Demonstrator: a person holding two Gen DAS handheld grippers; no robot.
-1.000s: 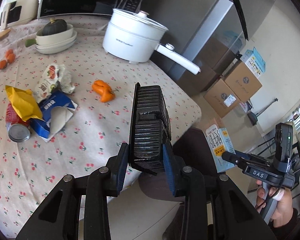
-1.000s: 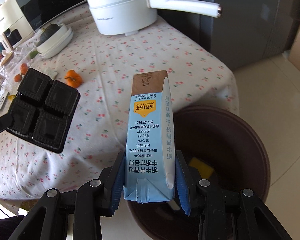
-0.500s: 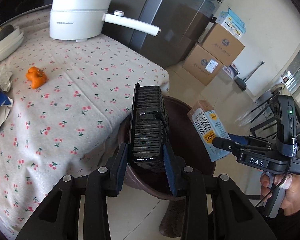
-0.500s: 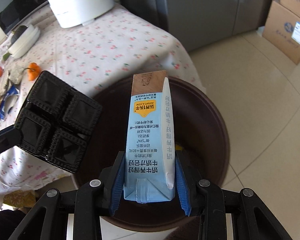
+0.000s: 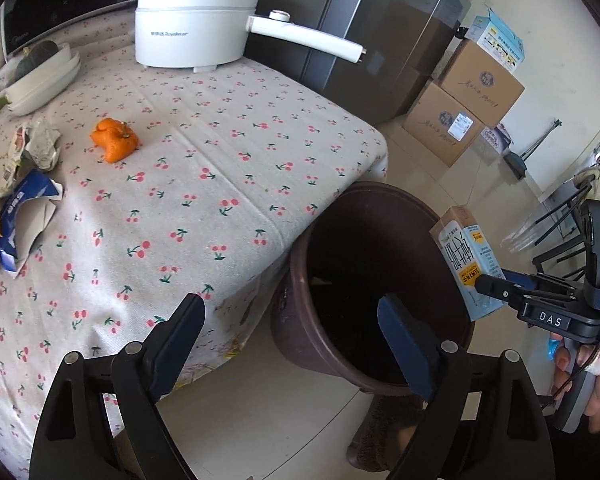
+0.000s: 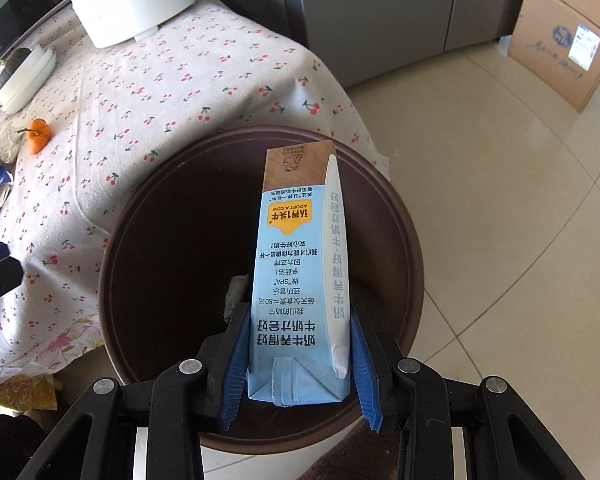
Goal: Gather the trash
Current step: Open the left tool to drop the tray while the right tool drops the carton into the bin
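A dark brown trash bin [image 5: 296, 276] [image 6: 412, 264] stands on the floor at the table's corner. My left gripper [image 5: 296, 324] is open and empty above the bin's near rim. My right gripper [image 6: 296, 356] is shut on a light blue milk carton [image 6: 296, 280] and holds it over the bin's mouth; the carton also shows in the left wrist view [image 5: 466, 260]. On the cherry-print tablecloth [image 5: 204, 184] lie an orange peel [image 5: 114, 142], crumpled wrappers [image 5: 36, 146] and a torn blue packet [image 5: 24, 212]. The black tray is not visible.
A white pot with a long handle [image 5: 196, 20] and stacked white bowls [image 5: 40, 76] stand at the table's far side. A grey fridge [image 5: 384, 28] and cardboard boxes [image 5: 460, 108] are behind the bin. Tiled floor [image 6: 500, 160] lies to the right.
My left gripper has opened and the black tray has left it. The right gripper with the carton has moved further over the bin.
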